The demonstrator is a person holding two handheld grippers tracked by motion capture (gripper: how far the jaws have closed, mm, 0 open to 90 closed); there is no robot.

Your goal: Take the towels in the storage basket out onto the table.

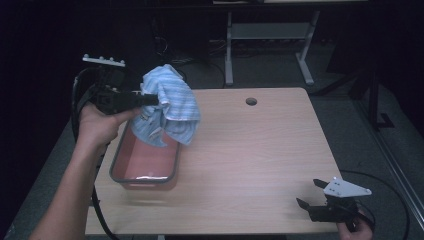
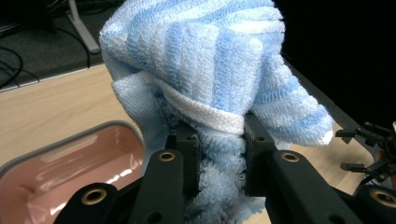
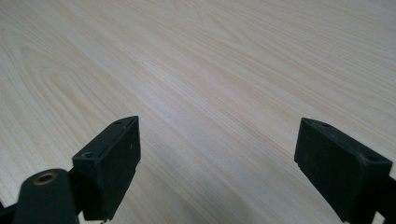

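Observation:
A blue and white striped towel (image 1: 170, 102) hangs bunched in the air over the far end of a pink bin (image 1: 146, 162) with a grey rim. My left gripper (image 1: 157, 100) is shut on the towel and points to the right. In the left gripper view the towel (image 2: 205, 60) bulges above the jaws, with terry cloth pinched between the pads (image 2: 189, 154). The bin's rim (image 2: 60, 147) shows below it at the left. My right gripper (image 1: 309, 192) rests near the table's front right corner, open, with nothing but bare wood between its fingertips (image 3: 116, 158).
The wooden table (image 1: 250, 150) has a round cable hole (image 1: 251, 101) near its far edge. A white desk frame (image 1: 270, 35) stands on the floor beyond. Black cables trail off the table's left and right sides.

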